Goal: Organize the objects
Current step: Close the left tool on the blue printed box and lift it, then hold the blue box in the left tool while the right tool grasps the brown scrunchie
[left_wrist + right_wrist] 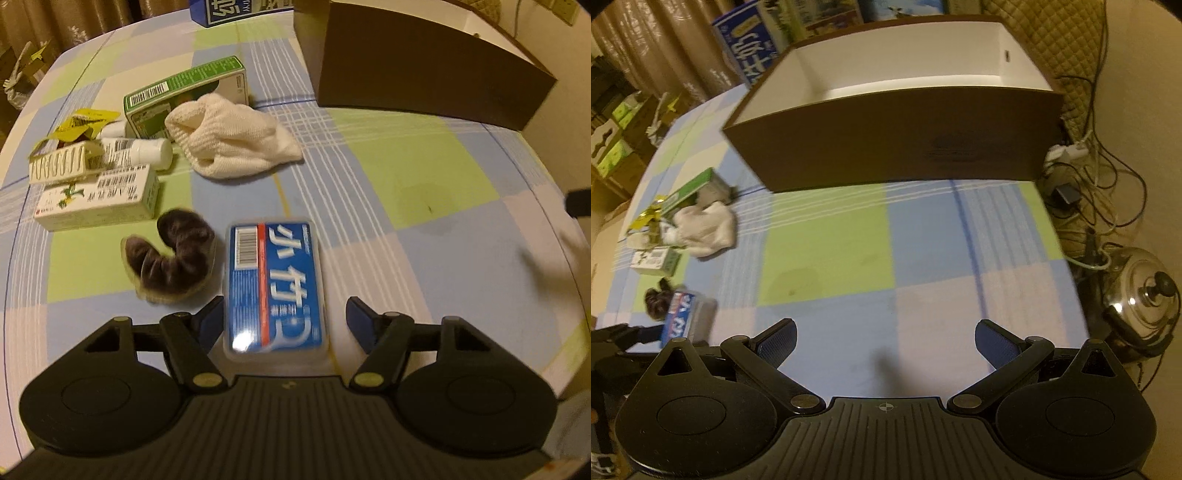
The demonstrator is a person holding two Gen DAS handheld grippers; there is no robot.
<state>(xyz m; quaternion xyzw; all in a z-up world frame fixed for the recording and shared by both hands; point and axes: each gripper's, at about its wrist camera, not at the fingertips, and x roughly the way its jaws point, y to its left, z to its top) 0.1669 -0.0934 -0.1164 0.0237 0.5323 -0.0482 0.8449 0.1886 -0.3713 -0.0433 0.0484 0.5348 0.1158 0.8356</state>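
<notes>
A clear plastic case with a blue label lies flat on the checked tablecloth, between the spread fingers of the left gripper; the left pad looks to be touching or just beside the case's edge, and the right pad stands apart from it, so the jaws are open around it, not clamped. At about 10 o'clock from the case, just beside it, lies a dark brown scrunchie. Farther out at 10 to 11 o'clock sit a white carton with a barcode, a white bottle lying on its side, torn yellow packaging and a green box. A crumpled white cloth rests at 11 o'clock, touching the green box. At 1 o'clock, well apart, stands a brown open-topped box with a white inside. The right gripper hovers over bare cloth, its fingers wide open and holding nothing. A steel pot lid shows beyond the table edge at 3 o'clock.
</notes>
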